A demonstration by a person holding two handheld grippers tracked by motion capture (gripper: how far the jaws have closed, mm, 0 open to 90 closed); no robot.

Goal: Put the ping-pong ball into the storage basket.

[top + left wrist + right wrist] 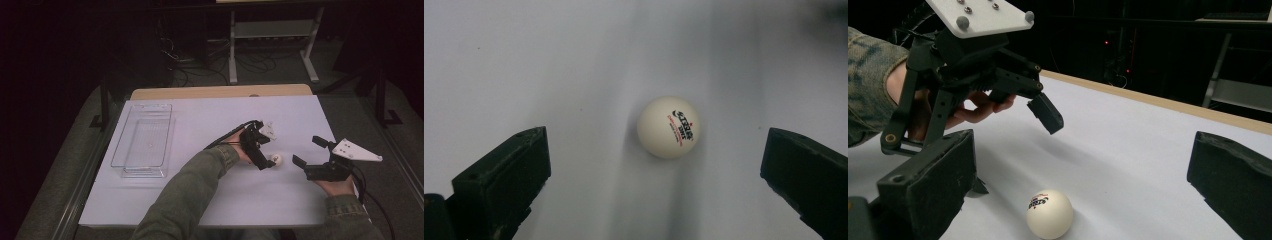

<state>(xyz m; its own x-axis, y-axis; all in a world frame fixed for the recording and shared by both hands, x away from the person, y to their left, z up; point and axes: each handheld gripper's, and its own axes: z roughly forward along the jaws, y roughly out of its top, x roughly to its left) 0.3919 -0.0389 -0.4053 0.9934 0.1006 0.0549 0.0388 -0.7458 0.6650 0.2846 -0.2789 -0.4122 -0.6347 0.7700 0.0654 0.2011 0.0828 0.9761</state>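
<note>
Left hand-held gripper (261,156) hangs wide open, empty, over 1 ball (668,127); I should centre before closing gently.

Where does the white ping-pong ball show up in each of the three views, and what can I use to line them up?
High view: the ping-pong ball lies right of centre on the white table, beside the left gripper.
Left gripper view: the ball sits at centre, on the table between the open jaws.
Right gripper view: the ball is at bottom centre, below the left gripper.
Shared landmark: the ball's red and black printed logo.
</note>
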